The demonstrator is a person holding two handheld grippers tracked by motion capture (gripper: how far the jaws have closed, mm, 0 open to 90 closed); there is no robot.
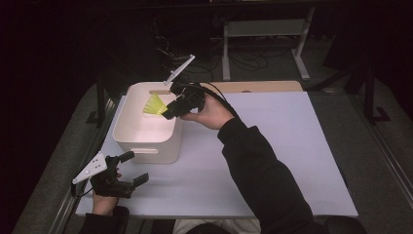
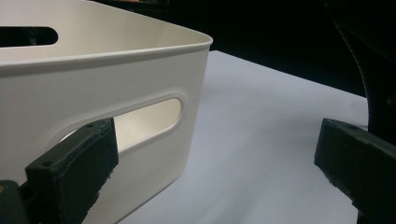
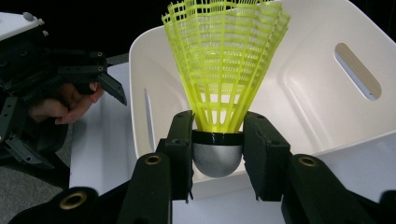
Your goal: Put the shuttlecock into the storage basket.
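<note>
A white worktop [image 1: 272, 146] sits mid-frame in a dark room. The floor behind is hard to see. The right claw [image 3: 218, 154] pinches the yellow birdie [image 3: 224, 70] by its grey tip, over the white bin [image 1: 146, 141]. The left claw [image 1: 134, 168], lower left, gapes wide, holding nothing.

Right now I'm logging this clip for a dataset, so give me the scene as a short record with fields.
held item: yellow shuttlecock, silver cap between the pads
holder: right tongs, closed on it
position: over the rim of the white bin
bin contents: none visible
left tongs: open, empty, beside the bin's front handle slot
surface: white table
</note>
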